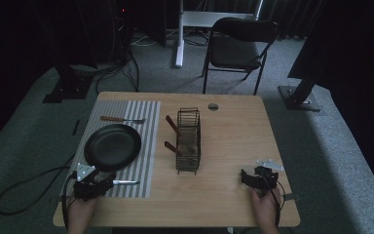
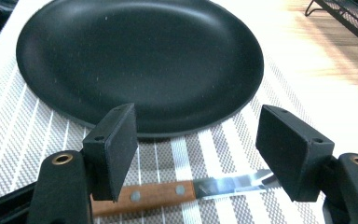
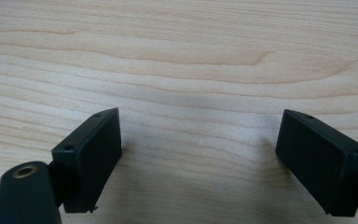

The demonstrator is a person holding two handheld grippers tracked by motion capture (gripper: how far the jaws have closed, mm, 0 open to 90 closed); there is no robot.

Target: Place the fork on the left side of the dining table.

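Left tool (image 2: pixel 196 154), jaws wide apart, hovers over a wood-handled knife (image 2: pixel 177 192) lying across the striped placemat (image 2: pixel 37 135); the handle end is hidden behind its left jaw and the blade tip behind its right, with the black plate (image 2: pixel 140 60) just beyond. Right tool (image 3: pixel 198 158), jaws likewise wide, faces bare worktop (image 3: pixel 177 56) near the front edge. The wire rack (image 1: pixel 188 140) stands between the tools, its contents hard to make out; no writing legible.

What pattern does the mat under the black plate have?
Grey and white stripes on the mat, clearest in the left gripper view.
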